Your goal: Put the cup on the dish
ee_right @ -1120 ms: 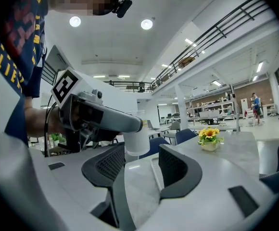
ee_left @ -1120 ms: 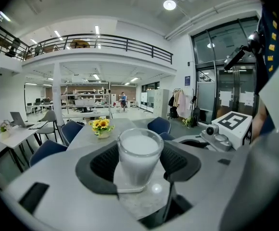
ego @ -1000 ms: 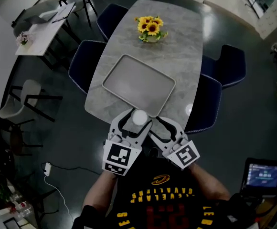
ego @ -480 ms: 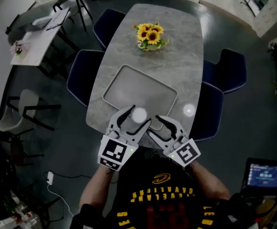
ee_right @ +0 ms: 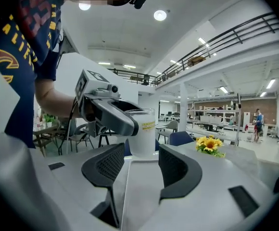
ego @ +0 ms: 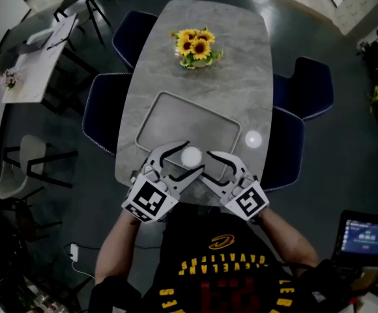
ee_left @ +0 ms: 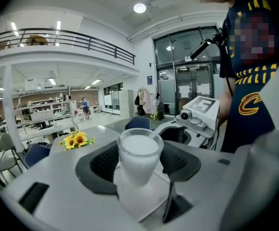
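Grey marble table [ego: 228, 57] carries the dish [ego: 169, 119]; the cup [ee_left: 139, 158] is at its 6 o'clock rim, clamped in the left gripper [ego: 193, 156]. At the cup's 4 o'clock the right gripper [ee_right: 141, 162] gapes wide, empty. Released on that raised rim, the cup would likely tip; the close right jaw could knock it

From the cup [ego: 190, 155], the tray [ego: 182, 119] at twelve o'clock lay open to a pass. The sunflowers [ego: 194, 46] stood well beyond it at twelve. The right gripper [ego: 206, 166], jaws apart, crowded close at four o'clock.
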`<state>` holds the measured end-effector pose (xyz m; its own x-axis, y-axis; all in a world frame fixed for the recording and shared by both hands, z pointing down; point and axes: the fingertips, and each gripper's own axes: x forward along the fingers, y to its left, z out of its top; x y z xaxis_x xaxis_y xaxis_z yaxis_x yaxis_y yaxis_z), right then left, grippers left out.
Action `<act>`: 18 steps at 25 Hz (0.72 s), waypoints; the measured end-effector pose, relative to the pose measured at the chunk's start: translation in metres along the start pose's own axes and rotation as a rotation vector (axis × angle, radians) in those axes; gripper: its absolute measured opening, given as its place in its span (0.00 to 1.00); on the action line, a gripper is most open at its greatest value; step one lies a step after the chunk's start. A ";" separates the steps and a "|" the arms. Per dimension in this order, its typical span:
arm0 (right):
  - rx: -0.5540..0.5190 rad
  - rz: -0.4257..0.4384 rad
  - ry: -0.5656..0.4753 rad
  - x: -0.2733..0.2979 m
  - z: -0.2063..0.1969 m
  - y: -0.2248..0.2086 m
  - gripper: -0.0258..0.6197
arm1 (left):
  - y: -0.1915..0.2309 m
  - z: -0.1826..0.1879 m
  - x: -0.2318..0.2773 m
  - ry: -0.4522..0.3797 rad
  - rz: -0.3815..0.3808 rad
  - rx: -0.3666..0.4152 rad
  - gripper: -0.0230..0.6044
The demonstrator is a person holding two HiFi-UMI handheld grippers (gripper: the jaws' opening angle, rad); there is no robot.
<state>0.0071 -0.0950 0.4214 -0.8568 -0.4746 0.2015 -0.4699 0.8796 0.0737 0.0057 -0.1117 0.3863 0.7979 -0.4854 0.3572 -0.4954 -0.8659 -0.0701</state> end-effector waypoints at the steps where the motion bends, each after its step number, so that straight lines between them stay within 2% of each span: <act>1: -0.018 -0.003 0.010 0.003 -0.002 0.000 0.36 | 0.000 -0.003 0.002 0.006 -0.019 0.003 0.46; 5: -0.039 -0.025 0.033 0.013 -0.010 -0.003 0.36 | 0.001 -0.011 0.011 0.017 -0.070 -0.006 0.46; 7: -0.030 -0.045 0.032 0.017 -0.012 -0.007 0.42 | 0.001 -0.013 0.014 0.016 -0.087 -0.014 0.46; 18: -0.047 -0.111 0.061 0.040 -0.019 -0.015 0.42 | 0.010 -0.030 0.023 0.013 -0.141 -0.059 0.46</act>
<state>-0.0160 -0.1267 0.4468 -0.7852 -0.5673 0.2484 -0.5492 0.8232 0.1440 0.0084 -0.1280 0.4213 0.8567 -0.3577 0.3717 -0.3983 -0.9165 0.0361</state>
